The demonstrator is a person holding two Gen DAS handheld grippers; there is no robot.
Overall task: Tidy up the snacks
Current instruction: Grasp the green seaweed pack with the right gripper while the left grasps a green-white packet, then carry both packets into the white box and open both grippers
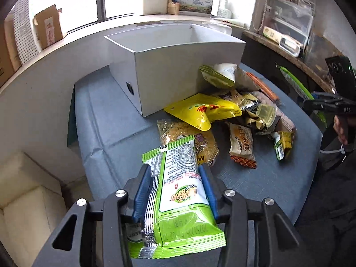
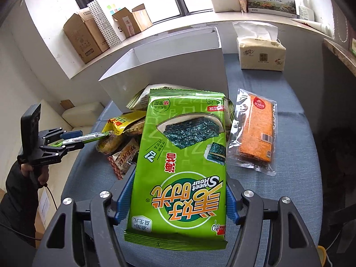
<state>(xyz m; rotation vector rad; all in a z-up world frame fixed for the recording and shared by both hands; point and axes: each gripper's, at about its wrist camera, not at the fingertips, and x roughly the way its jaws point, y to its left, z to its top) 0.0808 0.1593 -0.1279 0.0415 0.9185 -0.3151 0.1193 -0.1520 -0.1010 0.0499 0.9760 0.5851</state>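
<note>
Between the pads of the left claw (image 1: pixel 175 191) a green-and-white snack packet (image 1: pixel 175 191) is pinched edgewise, its slack top flopping forward, so it could slide free. Likewise the right claw (image 2: pixel 178 198) grips a green seaweed pack (image 2: pixel 180 166) by its sides; squeezing may buckle it. Beyond both lies the snack heap (image 1: pixel 240 120), and farther still the white box (image 1: pixel 178 66), whose near wall could snag a drooping bag.

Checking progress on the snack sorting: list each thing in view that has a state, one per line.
Left gripper: jaws shut on a green snack pack, held above the table.
Right gripper: jaws shut on a green seaweed pack.
White box: open-topped, upright, inside hidden.
Snack pile: loose, unsorted beside the box.
Orange snack pack: flat, apart from the pile.
Tissue pack: opened.
</note>
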